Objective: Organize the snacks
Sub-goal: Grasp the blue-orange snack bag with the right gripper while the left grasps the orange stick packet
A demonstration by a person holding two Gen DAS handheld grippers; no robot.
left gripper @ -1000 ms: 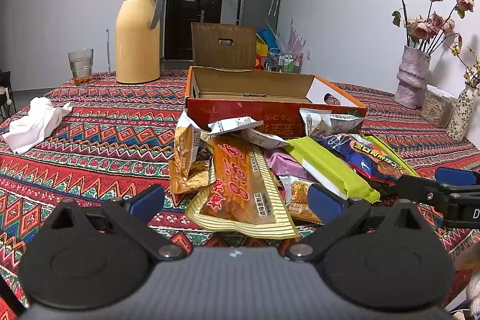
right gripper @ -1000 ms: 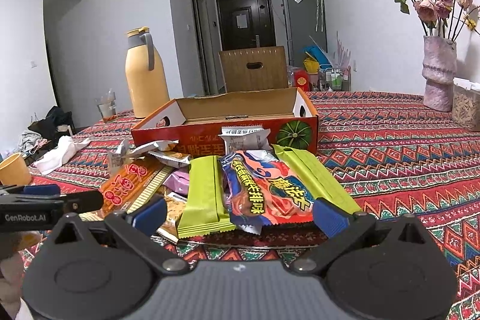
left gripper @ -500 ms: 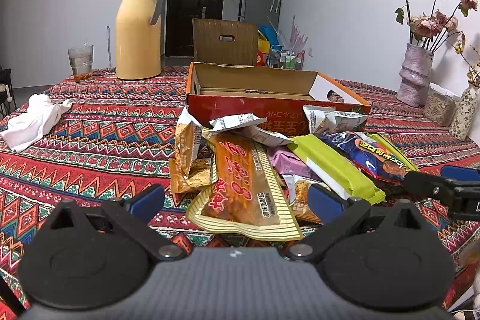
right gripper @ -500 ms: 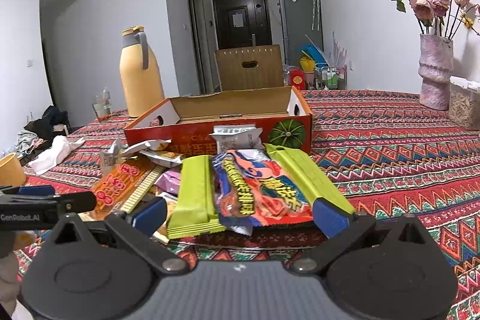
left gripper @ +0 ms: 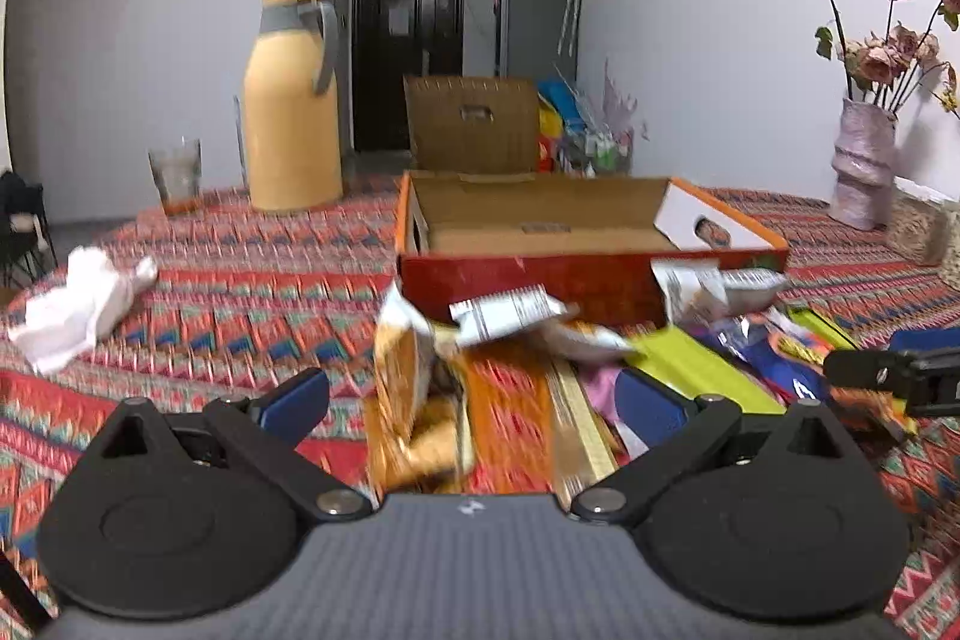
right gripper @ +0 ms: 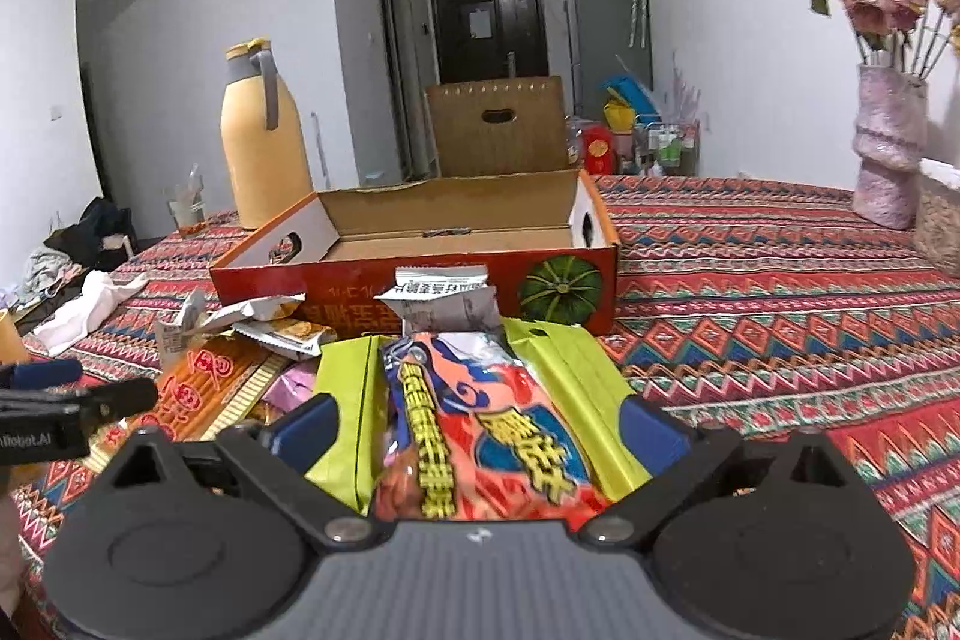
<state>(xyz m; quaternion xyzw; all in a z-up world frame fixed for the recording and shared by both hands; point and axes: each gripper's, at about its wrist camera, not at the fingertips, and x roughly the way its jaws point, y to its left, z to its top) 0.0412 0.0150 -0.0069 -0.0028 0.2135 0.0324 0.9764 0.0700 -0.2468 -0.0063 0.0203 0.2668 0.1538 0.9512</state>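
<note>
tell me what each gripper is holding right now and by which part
Nothing is held yet. The right gripper is closing around the orange-red snack bag, pads not touching; the left gripper is open.

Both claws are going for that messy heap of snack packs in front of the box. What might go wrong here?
1. The right gripper is closing around the red pack, which lies on two green packs; it may drag them along.
2. The left gripper straddles an orange pack and a crumpled bag; it might pinch both.
3. The grippers work side by side and may bump.
</note>
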